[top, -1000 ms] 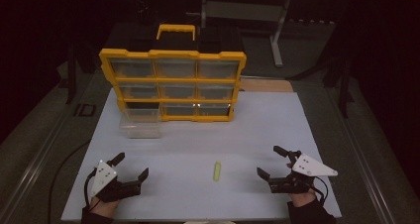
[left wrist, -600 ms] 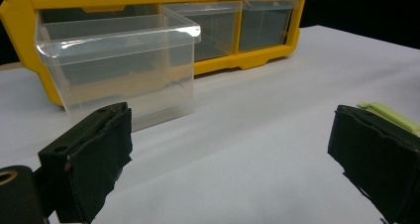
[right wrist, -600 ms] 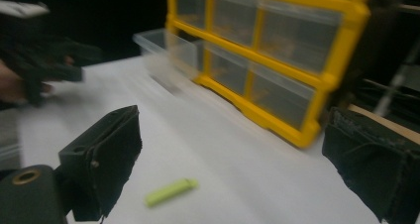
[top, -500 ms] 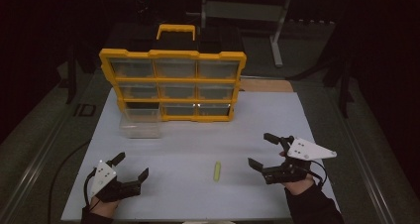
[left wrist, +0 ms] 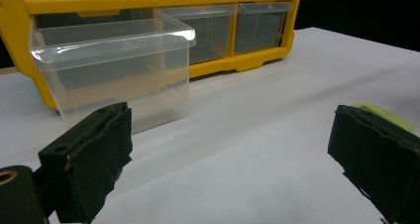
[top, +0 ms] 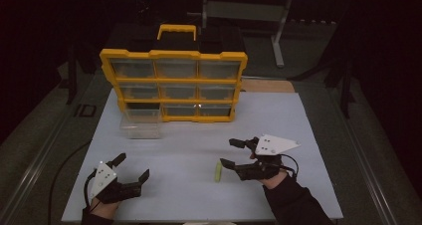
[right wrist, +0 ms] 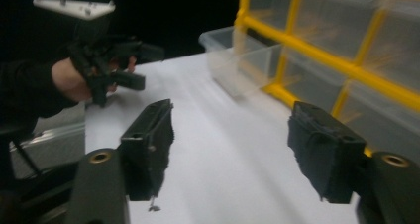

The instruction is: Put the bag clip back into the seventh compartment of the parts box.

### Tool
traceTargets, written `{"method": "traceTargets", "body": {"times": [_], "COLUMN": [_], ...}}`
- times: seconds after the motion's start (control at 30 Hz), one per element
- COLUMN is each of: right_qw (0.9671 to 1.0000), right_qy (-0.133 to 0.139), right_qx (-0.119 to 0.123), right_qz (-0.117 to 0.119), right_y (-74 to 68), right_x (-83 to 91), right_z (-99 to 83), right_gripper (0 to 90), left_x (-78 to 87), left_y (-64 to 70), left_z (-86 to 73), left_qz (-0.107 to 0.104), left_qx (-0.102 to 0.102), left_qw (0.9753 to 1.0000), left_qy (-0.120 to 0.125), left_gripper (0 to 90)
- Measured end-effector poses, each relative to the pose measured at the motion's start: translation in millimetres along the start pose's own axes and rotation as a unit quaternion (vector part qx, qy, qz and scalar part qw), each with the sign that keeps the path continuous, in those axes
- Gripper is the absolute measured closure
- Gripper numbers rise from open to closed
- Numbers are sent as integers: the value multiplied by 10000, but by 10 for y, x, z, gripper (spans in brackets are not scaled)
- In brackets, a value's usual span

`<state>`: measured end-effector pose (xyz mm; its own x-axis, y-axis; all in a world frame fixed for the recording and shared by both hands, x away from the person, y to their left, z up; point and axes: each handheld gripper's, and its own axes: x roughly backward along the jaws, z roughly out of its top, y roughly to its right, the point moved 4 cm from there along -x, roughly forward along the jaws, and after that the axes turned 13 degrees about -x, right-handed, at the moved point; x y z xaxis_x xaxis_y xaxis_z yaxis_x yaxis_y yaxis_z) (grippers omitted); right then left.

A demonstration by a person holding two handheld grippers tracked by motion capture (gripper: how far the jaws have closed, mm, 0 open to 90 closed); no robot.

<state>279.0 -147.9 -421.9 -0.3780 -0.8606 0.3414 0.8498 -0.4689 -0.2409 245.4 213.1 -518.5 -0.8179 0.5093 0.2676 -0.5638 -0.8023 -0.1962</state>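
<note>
The right claw [top: 232, 153], jaws spread wide, is hovering just beside the green piece [top: 218, 172], which is lying flat on the table [top: 308, 135] well in front of the organizer [top: 173, 85]. The step looks like the reach; next it likely needs lowering around the piece and pinching. The left claw [top: 132, 167] is resting spread, holding nothing.

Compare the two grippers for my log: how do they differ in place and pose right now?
The right gripper is beside the small yellow-green piece, one jaw nearly at it; the left gripper sits far from it near the white board's front-left corner. The right is farther forward. Both are open, holding nothing.
</note>
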Motion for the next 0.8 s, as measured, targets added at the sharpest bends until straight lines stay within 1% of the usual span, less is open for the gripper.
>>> {"method": "traceTargets", "body": {"times": [0.17,0.3,0.33,0.37,0.43,0.5,0.53,0.6,0.67,0.73,0.8], "right_qw": [9997,9989,9986,9983,9977,9968,9963,9954,9944,9933,9921], "right_qy": [-222,-469,-517,-568,-674,-786,-849,-941,-1044,-1140,-1236], "right_qx": [6,-56,-74,-113,-122,-112,-100,-82,-69,-113,-133], "right_qz": [59,59,46,15,-21,-103,-122,-139,-139,-135,-165], "right_y": [4,24,32,38,48,59,64,75,84,99,121], "right_x": [-190,-318,-347,-374,-427,-472,-491,-529,-565,-602,-639], "right_z": [-138,-260,-290,-319,-375,-427,-452,-506,-563,-621,-678], "right_gripper": [424,477,506,564,592,646,659,705,726,779,812], "left_x": [-1,-3,-4,-4,-5,-6,-6,-7,-8,-8,-9], "left_y": [-1,3,3,4,6,7,7,8,10,10,12], "left_z": [-4,-4,-4,-5,-4,-4,-4,-5,-6,-6,-7], "left_qz": [-11,-19,-23,-22,-29,-30,-36,-38,-42,-47,-45], "left_qx": [-7,-31,-36,-51,-51,-53,-53,-51,-53,-51,-53], "left_qw": [10000,10000,10000,10000,10000,10000,10000,10000,10000,10000,10000], "left_qy": [-8,-8,-13,-24,-22,-24,-24,-28,-30,-31,-29], "left_gripper": [34,34,34,34,34,34,34,34,34,34,34]}}
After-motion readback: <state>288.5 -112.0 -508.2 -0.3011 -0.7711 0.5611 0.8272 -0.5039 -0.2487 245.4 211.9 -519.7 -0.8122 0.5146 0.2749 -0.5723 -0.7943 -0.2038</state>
